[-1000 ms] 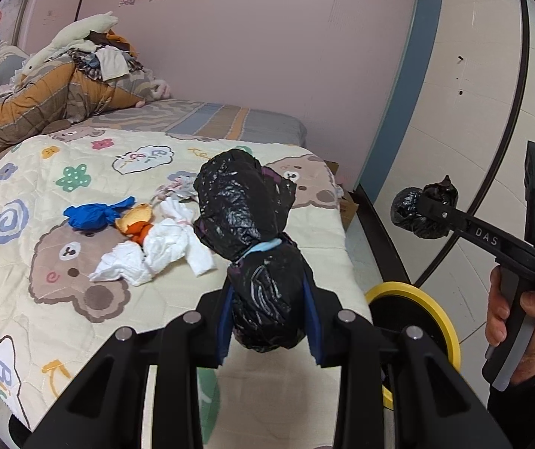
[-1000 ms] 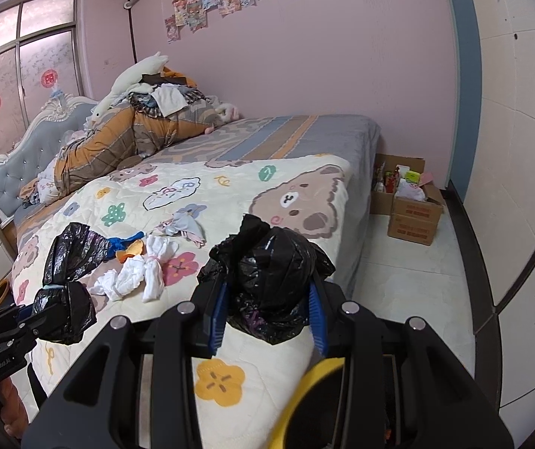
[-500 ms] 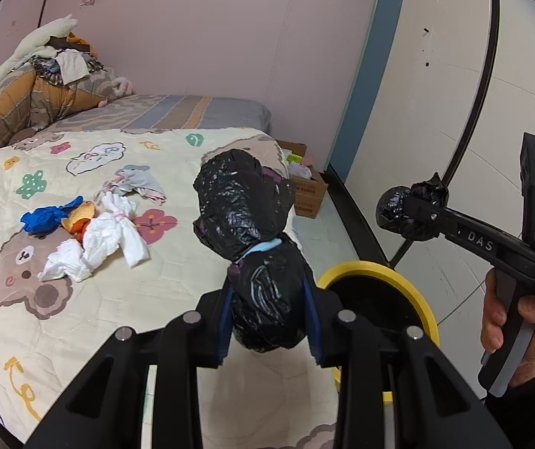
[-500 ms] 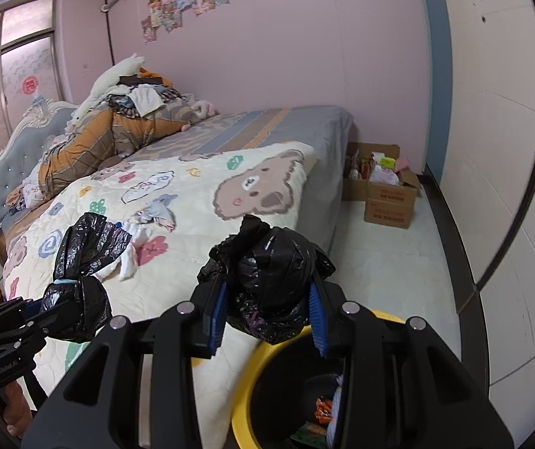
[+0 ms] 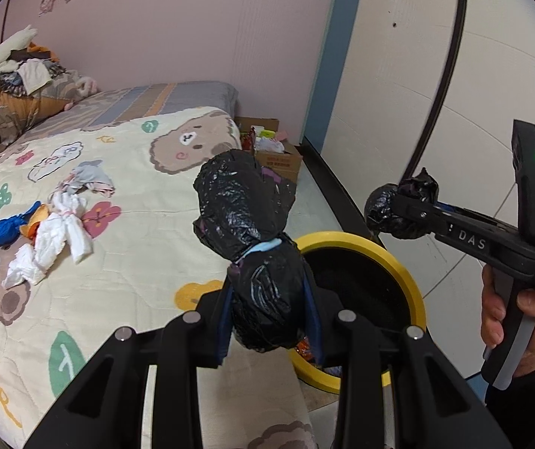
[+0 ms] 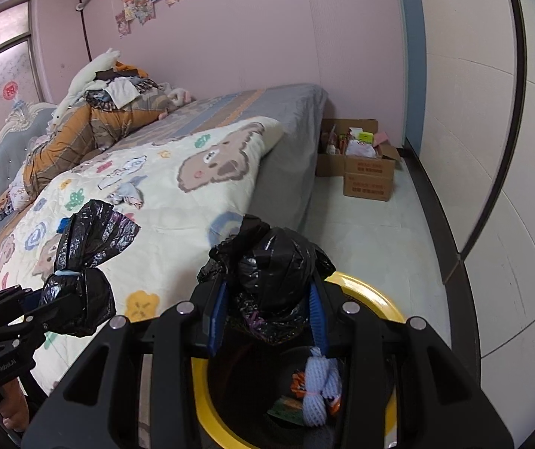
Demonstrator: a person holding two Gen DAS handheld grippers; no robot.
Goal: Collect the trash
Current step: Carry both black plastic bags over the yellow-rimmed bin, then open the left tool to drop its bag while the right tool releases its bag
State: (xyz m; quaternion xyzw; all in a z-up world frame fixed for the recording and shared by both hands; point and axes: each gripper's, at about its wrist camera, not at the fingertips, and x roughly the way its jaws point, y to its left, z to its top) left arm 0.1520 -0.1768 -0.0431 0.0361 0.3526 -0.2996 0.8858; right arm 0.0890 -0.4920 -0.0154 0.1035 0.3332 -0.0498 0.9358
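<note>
We swing both bags off the bed toward the yellow bin. The left gripper pinches its tied black bag; the right gripper pinches its smaller black bag, now over the bin, ready to drop.

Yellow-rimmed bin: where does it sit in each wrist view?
Left wrist: yellow-rimmed bin right of centre, low, beside the bed, partly behind the left gripper and its black bag.
Right wrist: bottom centre, directly under the right gripper, trash visible inside.
Shared landmark: cardboard box on the floor past the bed's foot.

Pink walls, quilted bed, pale floor.
</note>
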